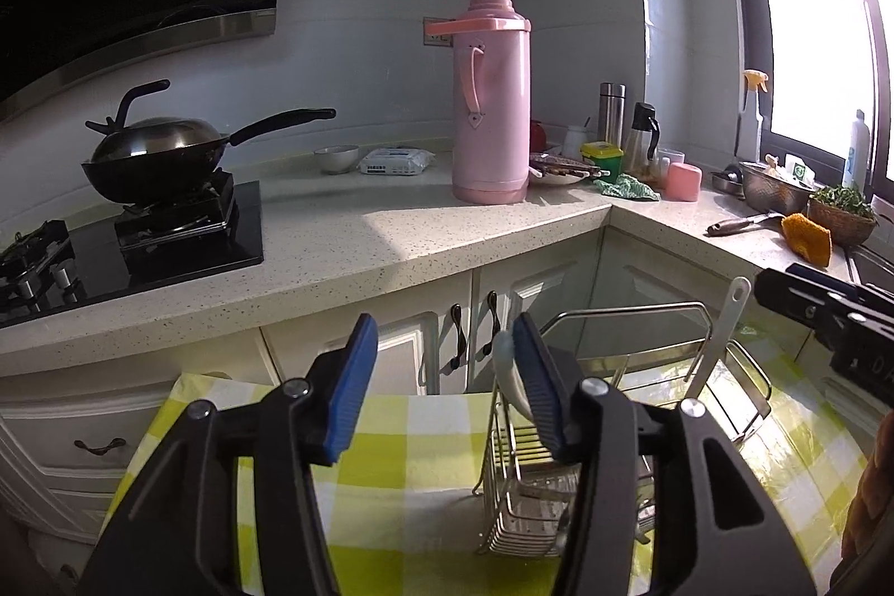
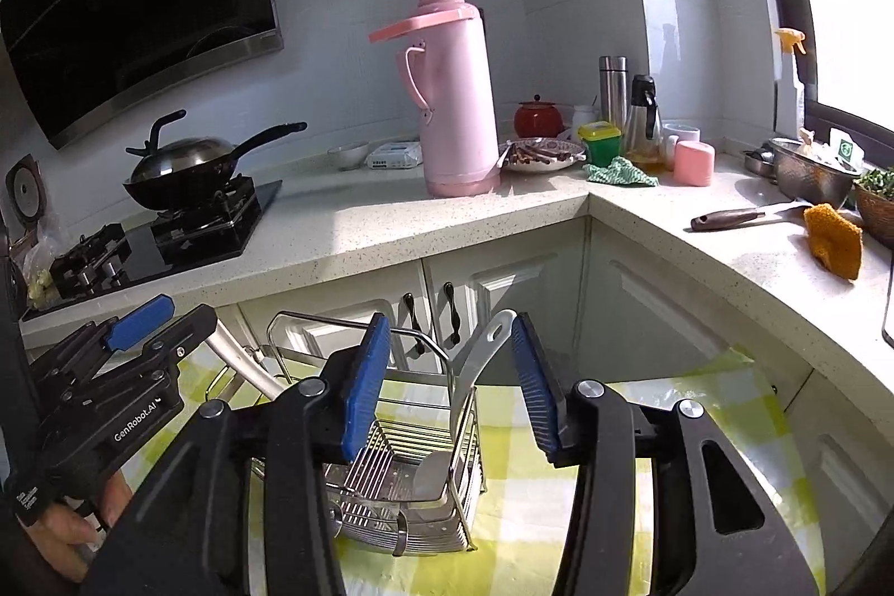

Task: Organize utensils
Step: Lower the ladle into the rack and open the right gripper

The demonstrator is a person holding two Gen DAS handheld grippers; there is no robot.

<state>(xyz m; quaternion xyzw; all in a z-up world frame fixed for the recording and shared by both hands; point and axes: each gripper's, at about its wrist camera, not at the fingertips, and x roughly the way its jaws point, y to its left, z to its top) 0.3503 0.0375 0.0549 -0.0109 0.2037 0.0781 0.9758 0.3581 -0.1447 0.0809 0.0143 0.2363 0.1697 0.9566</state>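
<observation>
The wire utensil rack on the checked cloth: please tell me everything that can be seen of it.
The wire utensil rack looks like shiny steel: thin parallel bars form a basket, with a taller bent-rod frame behind. It stands upright on the yellow-green checked cloth, below the counter. Two pale utensils lean in it: a white spoon low inside the basket, and a grey utensil whose handle, with a hanging hole, sticks out above. Neither gripper touches the rack.

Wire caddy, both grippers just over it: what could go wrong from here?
1. The grey spatula leans loose in the wire caddy, with the right gripper open around its handle; a nudge could tip it out.
2. The white spoon stands right against a left gripper finger and could snag.
3. The caddy sits on a glossy checked cloth and may slide or topple if bumped.
</observation>
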